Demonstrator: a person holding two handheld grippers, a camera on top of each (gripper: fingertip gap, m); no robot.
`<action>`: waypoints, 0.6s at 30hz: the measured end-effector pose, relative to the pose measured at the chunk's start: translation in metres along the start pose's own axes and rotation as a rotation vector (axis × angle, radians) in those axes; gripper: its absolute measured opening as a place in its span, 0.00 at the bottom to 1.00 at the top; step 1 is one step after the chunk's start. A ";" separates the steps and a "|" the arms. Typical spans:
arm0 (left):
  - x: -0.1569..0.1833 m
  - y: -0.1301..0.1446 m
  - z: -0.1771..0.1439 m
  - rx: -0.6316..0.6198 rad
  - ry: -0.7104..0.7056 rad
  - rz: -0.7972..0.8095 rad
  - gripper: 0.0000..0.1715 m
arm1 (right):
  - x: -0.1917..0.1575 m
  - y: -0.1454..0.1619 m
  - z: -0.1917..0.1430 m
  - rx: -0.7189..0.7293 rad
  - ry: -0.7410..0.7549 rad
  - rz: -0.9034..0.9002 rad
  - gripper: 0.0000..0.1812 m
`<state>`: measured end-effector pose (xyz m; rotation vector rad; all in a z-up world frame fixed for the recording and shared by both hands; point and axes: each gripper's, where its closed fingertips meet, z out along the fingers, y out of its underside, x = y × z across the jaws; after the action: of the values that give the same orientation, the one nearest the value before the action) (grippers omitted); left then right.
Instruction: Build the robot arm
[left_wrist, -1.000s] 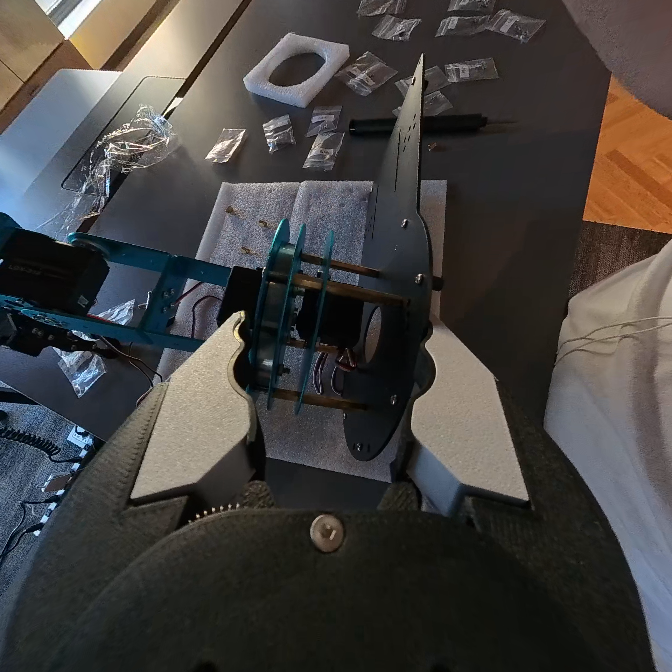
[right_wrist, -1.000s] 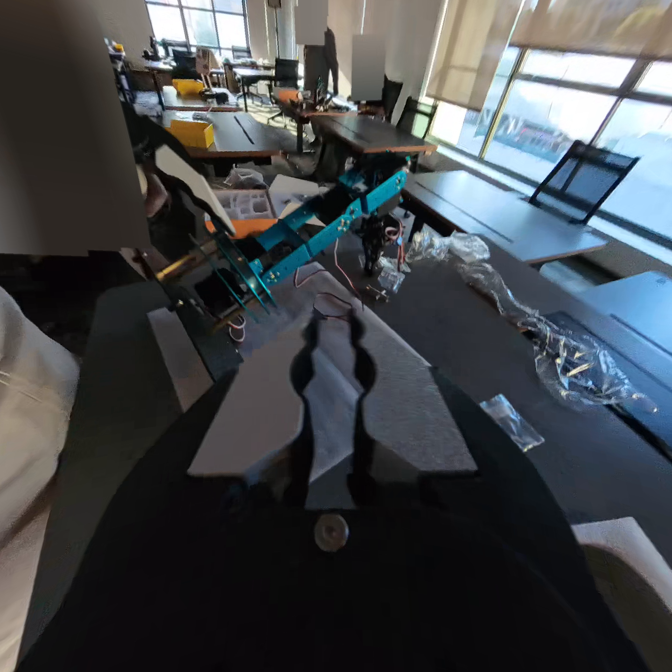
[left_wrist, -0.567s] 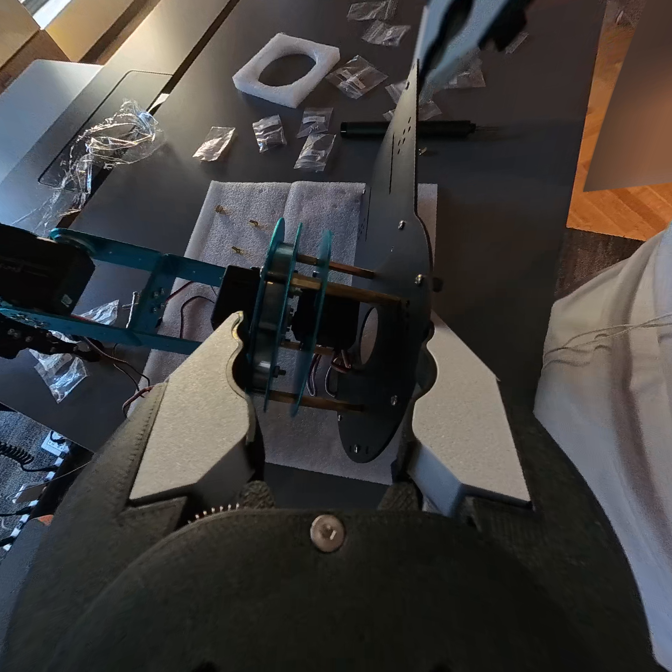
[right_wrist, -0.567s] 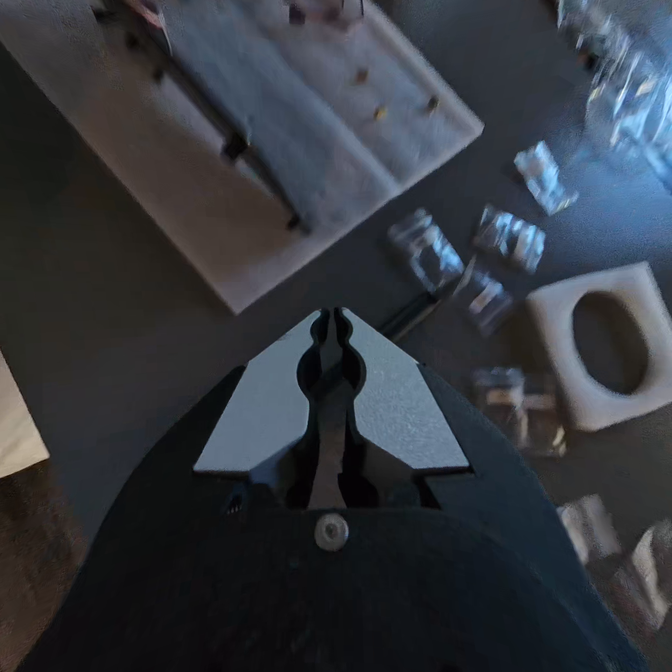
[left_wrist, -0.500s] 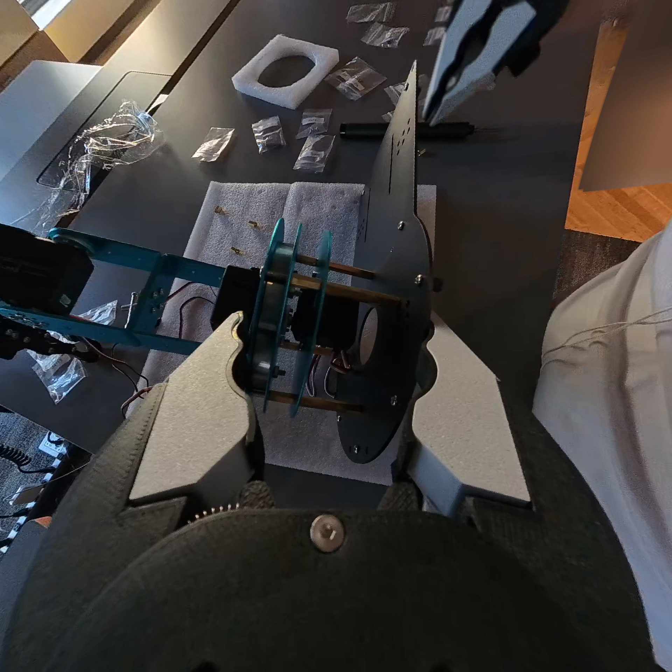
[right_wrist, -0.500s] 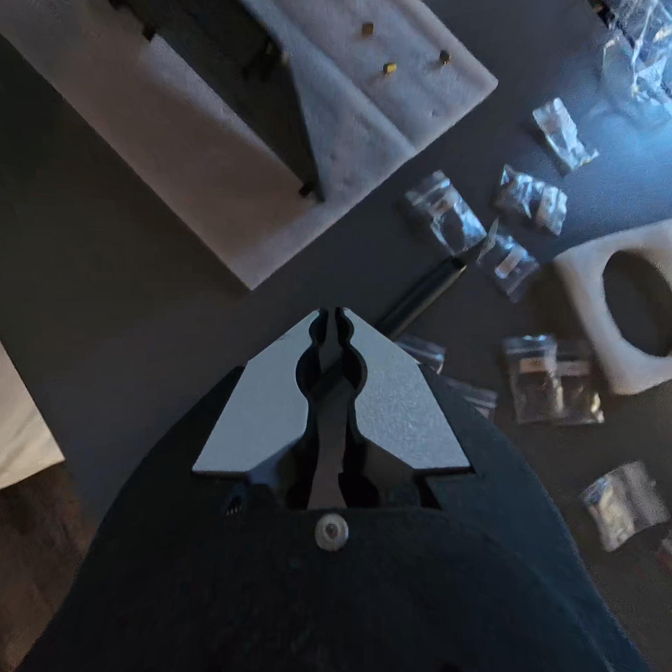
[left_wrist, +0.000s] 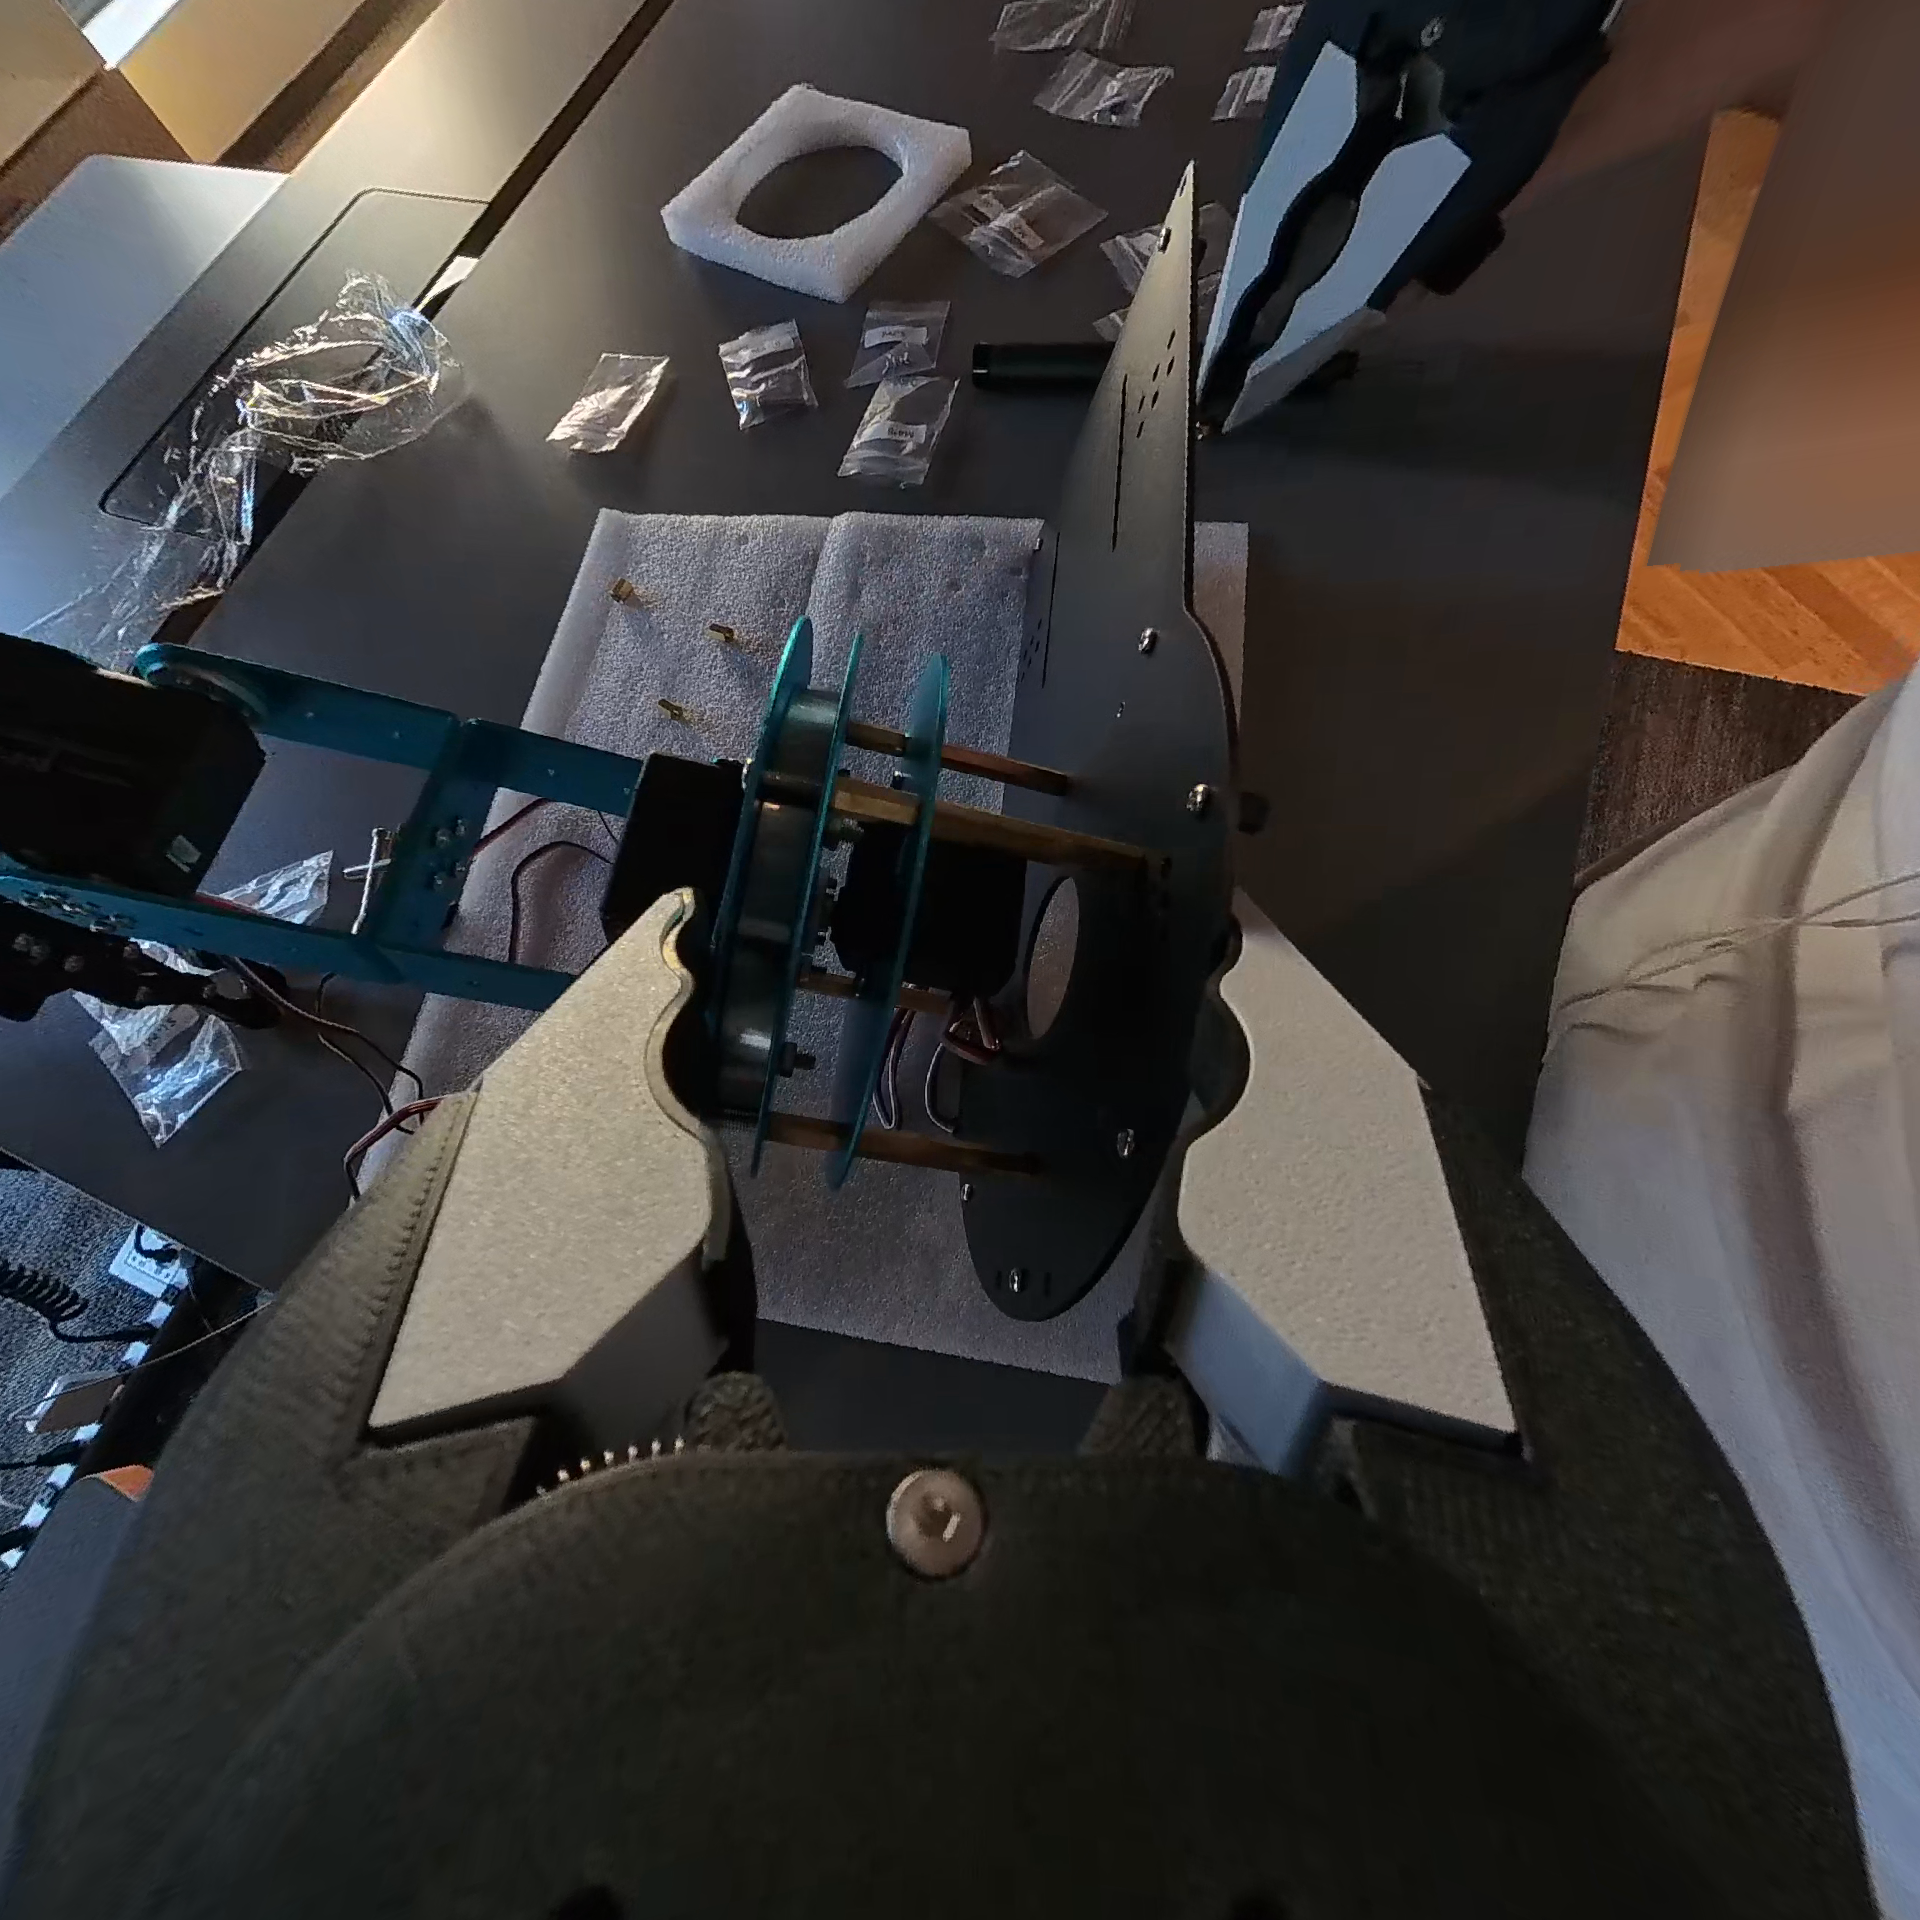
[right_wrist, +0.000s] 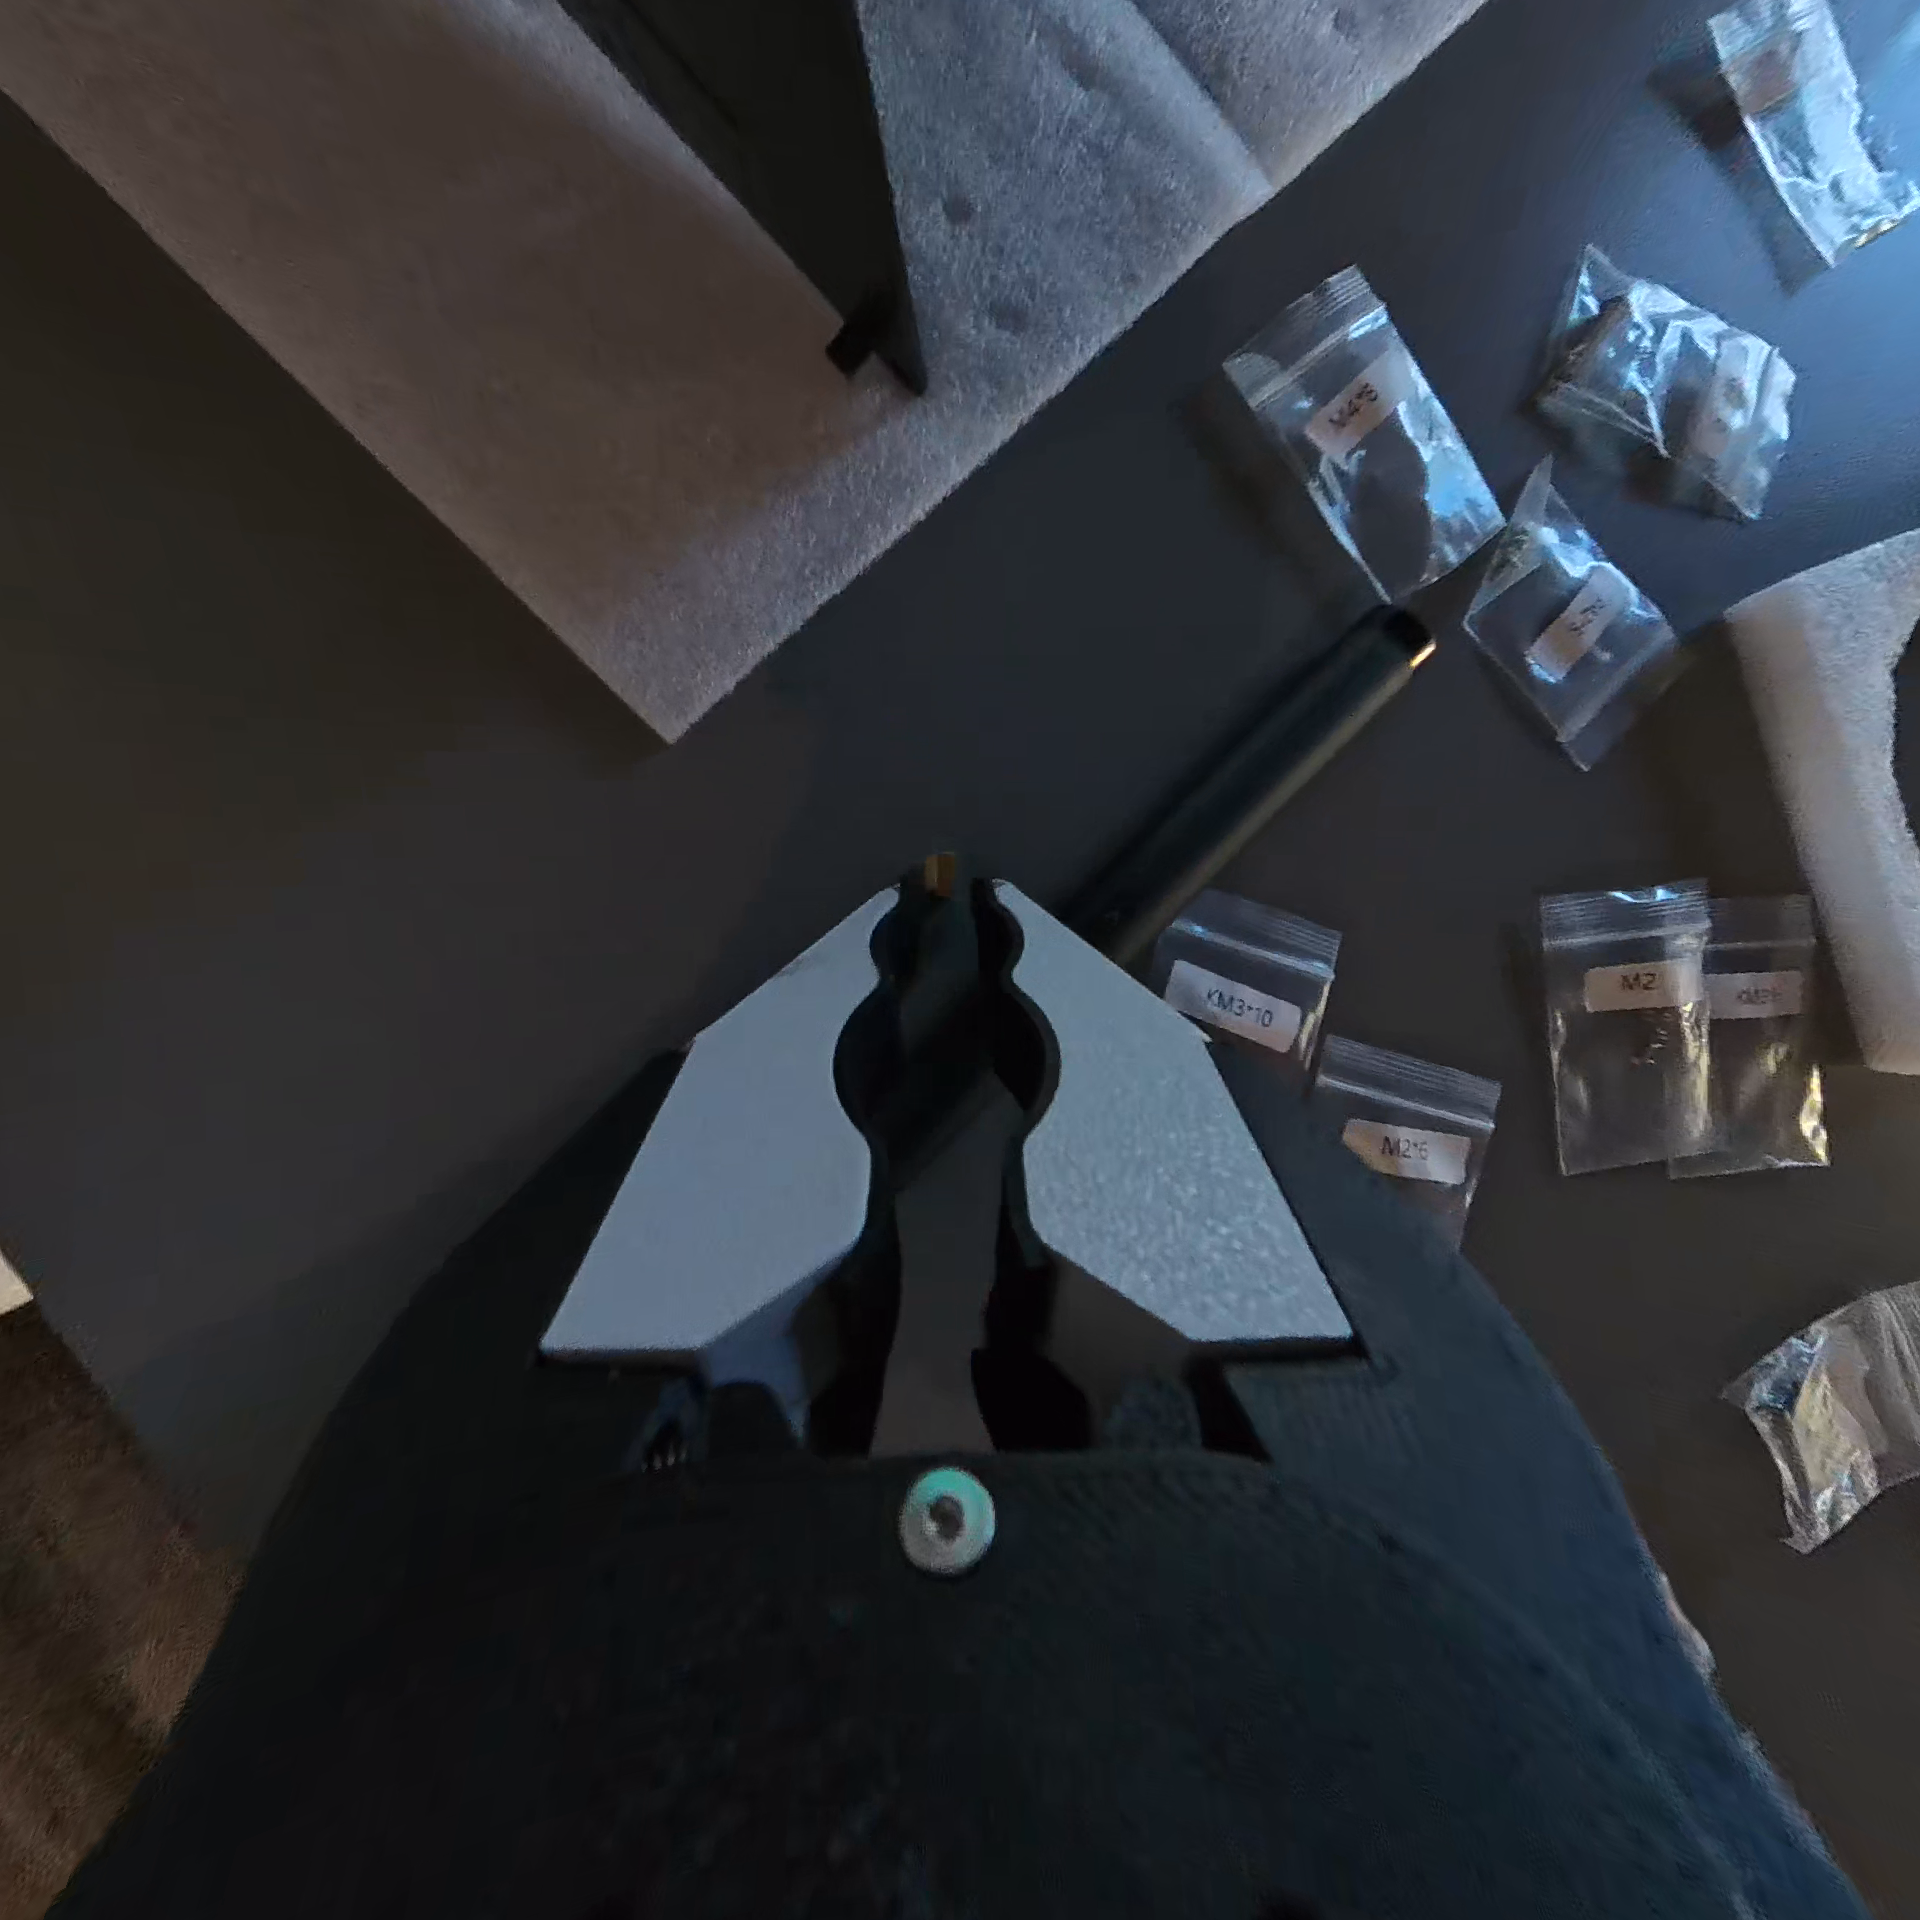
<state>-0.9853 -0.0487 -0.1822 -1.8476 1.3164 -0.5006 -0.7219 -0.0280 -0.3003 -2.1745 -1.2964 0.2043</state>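
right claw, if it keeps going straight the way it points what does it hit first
Probably the small brass part just past the tips of the right claw, lying on the dark table. The black rod lies off to one side. Depth is hard to judge.

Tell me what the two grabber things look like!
Both match. The left gripper and right gripper each have a rounded, ribbed black body with one silver screw in the middle. The fingers are pale grey wedges with wavy inner edges. The person's sleeve is white.

Printed white labels on several small clear zip bags (right_wrist: 1244, 991) on the dark table (right_wrist: 416, 831).
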 end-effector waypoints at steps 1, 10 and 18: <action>0.000 0.000 0.000 0.000 0.000 0.000 0.54 | -0.001 0.001 0.001 0.001 -0.004 0.008 0.05; 0.000 0.001 0.000 -0.009 -0.001 0.002 0.54 | -0.003 -0.004 0.004 0.015 -0.036 0.062 0.06; 0.000 0.001 0.000 -0.023 -0.001 0.007 0.53 | 0.000 -0.007 0.003 -0.004 0.009 0.048 0.03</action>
<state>-0.9858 -0.0487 -0.1833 -1.8609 1.3321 -0.4829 -0.7280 -0.0241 -0.2992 -2.2096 -1.2410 0.2106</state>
